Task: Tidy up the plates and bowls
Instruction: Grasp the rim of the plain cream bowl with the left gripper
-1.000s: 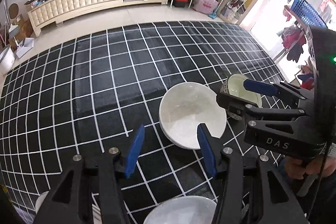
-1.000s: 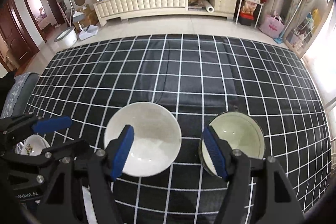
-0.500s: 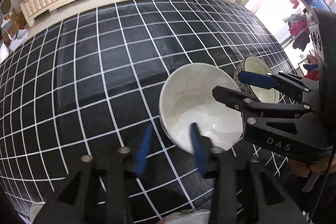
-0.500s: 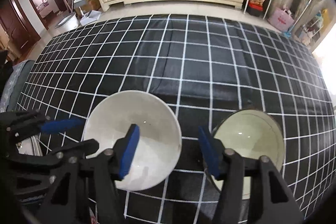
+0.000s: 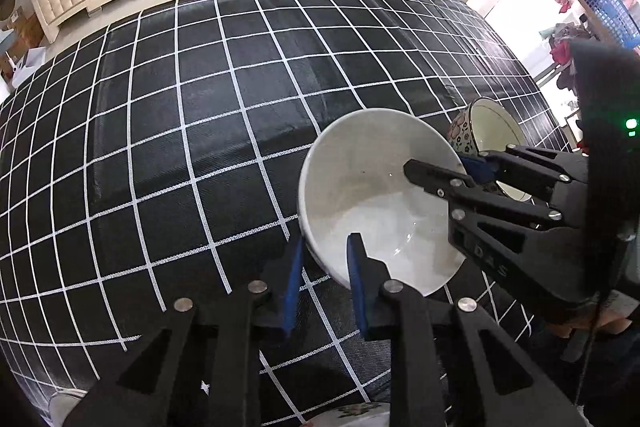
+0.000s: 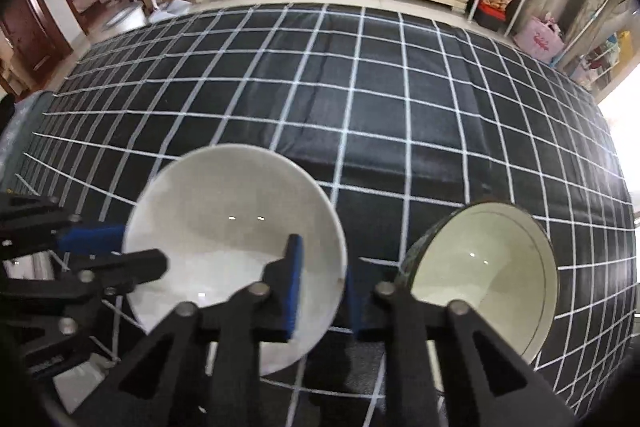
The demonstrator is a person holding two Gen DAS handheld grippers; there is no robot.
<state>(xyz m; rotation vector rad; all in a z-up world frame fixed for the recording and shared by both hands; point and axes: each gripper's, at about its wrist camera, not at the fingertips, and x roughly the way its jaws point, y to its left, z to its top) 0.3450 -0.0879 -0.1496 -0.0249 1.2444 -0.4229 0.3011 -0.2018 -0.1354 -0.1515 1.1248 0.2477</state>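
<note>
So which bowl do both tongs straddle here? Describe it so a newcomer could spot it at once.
On the black cloth with white grid lines, two bowls sit side by side near the camera. It is the left one, the plain white bowl. Its neighbour, the cream-lined bowl, has a dark patterned outside; this one is white all over.

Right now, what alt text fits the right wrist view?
The right gripper straddles the near rim of a white bowl, the left gripper at its opposite rim. A patterned bowl stands apart to the right on a black checked cloth.
</note>
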